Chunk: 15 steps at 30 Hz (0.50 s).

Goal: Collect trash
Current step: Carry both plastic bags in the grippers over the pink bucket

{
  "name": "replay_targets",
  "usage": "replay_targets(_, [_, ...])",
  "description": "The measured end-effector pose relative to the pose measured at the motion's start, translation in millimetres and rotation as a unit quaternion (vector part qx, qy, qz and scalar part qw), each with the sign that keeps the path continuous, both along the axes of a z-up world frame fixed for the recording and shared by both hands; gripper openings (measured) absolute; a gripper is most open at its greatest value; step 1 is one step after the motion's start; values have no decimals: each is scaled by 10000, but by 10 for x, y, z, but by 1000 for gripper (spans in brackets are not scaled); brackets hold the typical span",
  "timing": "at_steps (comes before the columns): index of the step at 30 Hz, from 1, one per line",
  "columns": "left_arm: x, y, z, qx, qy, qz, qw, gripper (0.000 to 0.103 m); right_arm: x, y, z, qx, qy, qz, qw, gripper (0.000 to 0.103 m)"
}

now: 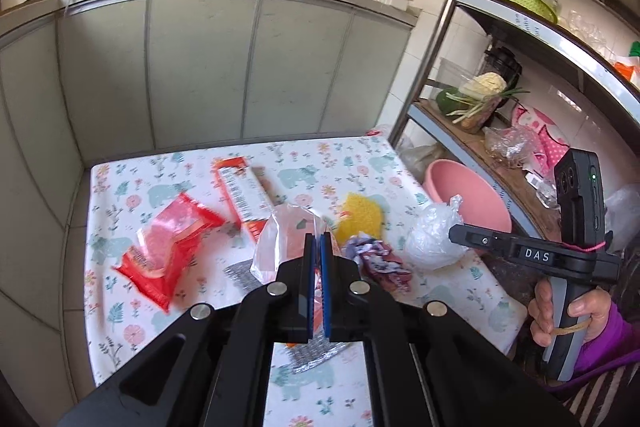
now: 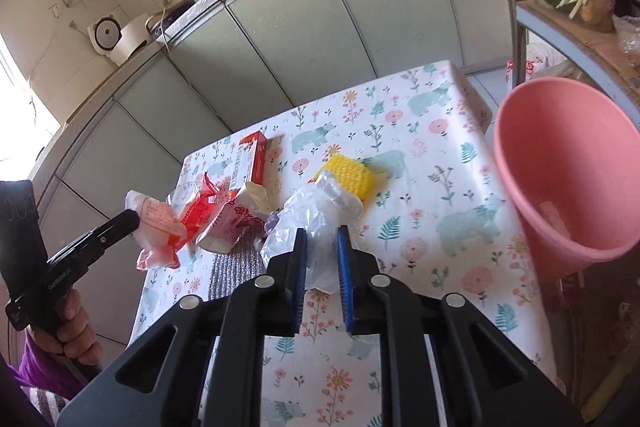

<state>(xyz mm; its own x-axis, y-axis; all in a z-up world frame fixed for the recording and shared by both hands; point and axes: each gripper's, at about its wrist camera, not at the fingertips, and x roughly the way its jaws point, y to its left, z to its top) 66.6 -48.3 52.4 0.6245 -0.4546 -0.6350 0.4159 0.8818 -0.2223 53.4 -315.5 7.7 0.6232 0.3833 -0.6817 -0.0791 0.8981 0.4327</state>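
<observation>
Left wrist view shows the left gripper (image 1: 318, 241) pinched nearly closed on a thin clear plastic bag with a pink tint (image 1: 280, 239), which stands up crumpled from the blue pads, its long axis roughly vertical above the floral-print tablecloth (image 1: 460, 291). Right wrist view shows the right gripper (image 2: 322, 233) with a narrow gap, clamping a crumpled translucent white plastic bag (image 2: 316, 215); the bag bulges away from the fingers toward the cloth's far edge.

Near the cloth's left edge lies a flat red snack wrapper (image 1: 168, 251), its long axis running diagonally. Behind it, a red-and-white carton (image 1: 240, 187) points toward the far edge. A yellow mesh sponge (image 2: 350, 177) sits mid-cloth. A pink plastic basin (image 2: 568, 179) stands tilted just off the right edge.
</observation>
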Motion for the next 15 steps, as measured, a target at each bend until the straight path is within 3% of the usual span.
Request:
replay_targets(9, [93, -718, 165, -61, -174, -701, 9974, 2, -243, -372, -23, 14, -62, -358, 9993, 15])
replay_targets(15, [198, -1338, 188, -108, -261, -1252, 9917, 2, -331, -868, 45, -121, -301, -1028, 9942, 15])
